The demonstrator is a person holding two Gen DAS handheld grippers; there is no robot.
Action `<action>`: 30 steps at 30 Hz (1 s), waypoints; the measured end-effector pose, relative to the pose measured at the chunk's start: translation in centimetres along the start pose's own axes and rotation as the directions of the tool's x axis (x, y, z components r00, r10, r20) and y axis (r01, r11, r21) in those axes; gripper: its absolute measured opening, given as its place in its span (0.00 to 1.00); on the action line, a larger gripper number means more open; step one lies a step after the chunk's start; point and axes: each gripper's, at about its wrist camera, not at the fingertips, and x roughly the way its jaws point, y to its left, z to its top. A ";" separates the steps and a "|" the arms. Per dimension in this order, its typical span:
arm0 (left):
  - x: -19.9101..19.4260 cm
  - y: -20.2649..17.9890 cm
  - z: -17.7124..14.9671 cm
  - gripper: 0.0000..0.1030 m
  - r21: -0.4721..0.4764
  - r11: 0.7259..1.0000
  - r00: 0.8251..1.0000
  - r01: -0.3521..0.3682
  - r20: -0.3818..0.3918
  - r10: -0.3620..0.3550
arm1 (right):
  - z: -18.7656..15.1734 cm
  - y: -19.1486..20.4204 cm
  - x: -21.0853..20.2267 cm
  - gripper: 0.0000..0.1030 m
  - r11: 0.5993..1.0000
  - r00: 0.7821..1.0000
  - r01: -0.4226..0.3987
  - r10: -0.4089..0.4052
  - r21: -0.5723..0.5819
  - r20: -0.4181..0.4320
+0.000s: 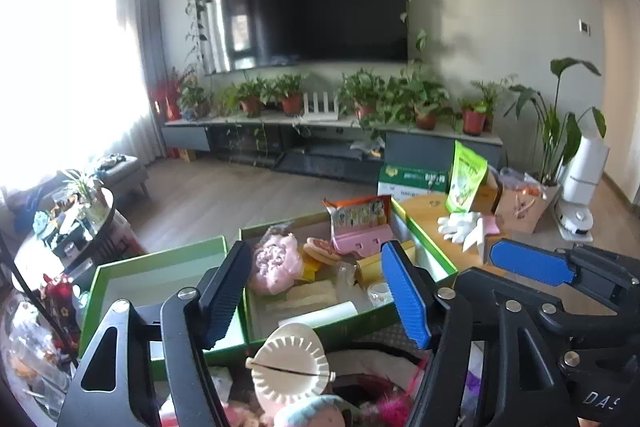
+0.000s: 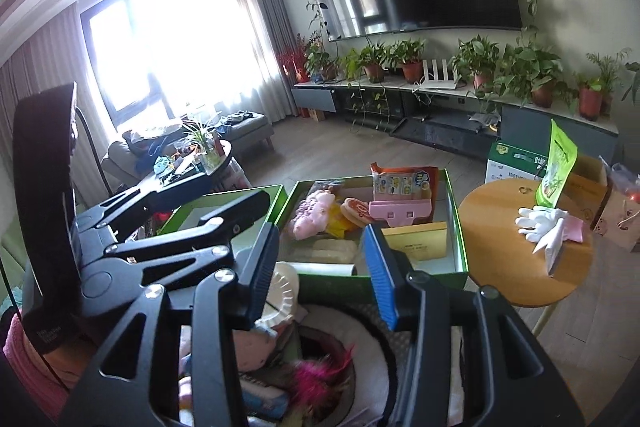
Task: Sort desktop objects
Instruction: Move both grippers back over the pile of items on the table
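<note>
The left gripper [image 1: 320,295], black with blue ribbed pads, is hanging above the clutter with its jaws standing wide apart, and nothing is sitting between them. The right gripper [image 2: 320,267], of the same make, is also standing open, a little less wide, and its pads are gripping nothing.

Just below the left gripper, a white round plastic dumpling mould with a scalloped edge [image 1: 289,367] is lying on top of a pile of soft toys and a bright pink feathery thing [image 2: 320,375]. In the right wrist view the same mould is showing beside the left pad.

Beyond the grippers, a green open cardboard box [image 1: 320,337] is holding many things: a pink knitted soft piece [image 1: 275,263], a pink plastic holder [image 1: 362,241], an orange printed snack bag [image 1: 358,213] standing upright at the back, and a white paper roll [image 1: 318,315] lying near the front wall. To its left, a second green cardboard box [image 1: 96,287] is sitting, touching or nearly touching the first.

To the right, a round wooden side table [image 2: 500,267] is carrying a white rubber glove [image 2: 538,223] and a green upright pouch [image 2: 558,167].
</note>
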 end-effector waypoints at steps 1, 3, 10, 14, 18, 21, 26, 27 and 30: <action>-0.8 0.2 -0.1 0.67 -0.006 1.000 1.000 0.002 0.012 -0.002 | 0.0 0.4 -0.6 0.44 1.000 1.000 -0.002 0.002 -0.002 0.005; -2.3 0.4 -0.3 0.68 -0.012 1.000 1.000 0.006 0.027 -0.006 | -0.2 1.2 -1.7 0.45 1.000 1.000 -0.003 0.003 -0.010 0.016; -6.8 1.6 -2.3 0.68 -0.023 1.000 0.998 0.016 0.053 -0.015 | -1.4 5.0 -5.2 0.48 0.998 0.999 0.018 -0.016 -0.057 0.034; -9.0 2.2 -4.0 0.68 -0.017 1.000 0.998 0.012 0.063 -0.011 | -3.1 7.1 -6.9 0.48 0.997 0.999 0.026 -0.024 -0.078 0.029; -10.5 2.3 -5.3 0.68 0.002 1.000 0.998 0.004 0.056 -0.004 | -4.6 8.3 -7.6 0.48 0.997 1.000 0.015 -0.015 -0.078 0.006; -11.4 2.4 -6.2 0.68 0.001 1.000 0.999 0.003 0.054 -0.003 | -5.6 9.0 -8.2 0.48 0.997 1.000 0.009 -0.010 -0.079 -0.006; -12.8 2.7 -7.5 0.68 -0.006 1.000 0.998 0.007 0.066 -0.007 | -7.0 10.1 -9.1 0.48 0.996 1.000 0.008 -0.009 -0.084 -0.014; -13.0 2.6 -7.7 0.68 -0.006 1.000 0.998 0.008 0.066 -0.007 | -7.2 10.3 -9.3 0.48 0.996 1.000 0.009 -0.010 -0.085 -0.015; -13.7 2.7 -8.5 0.68 -0.004 1.000 0.998 0.009 0.065 -0.008 | -7.9 10.7 -9.6 0.48 0.996 1.000 0.010 -0.012 -0.087 -0.022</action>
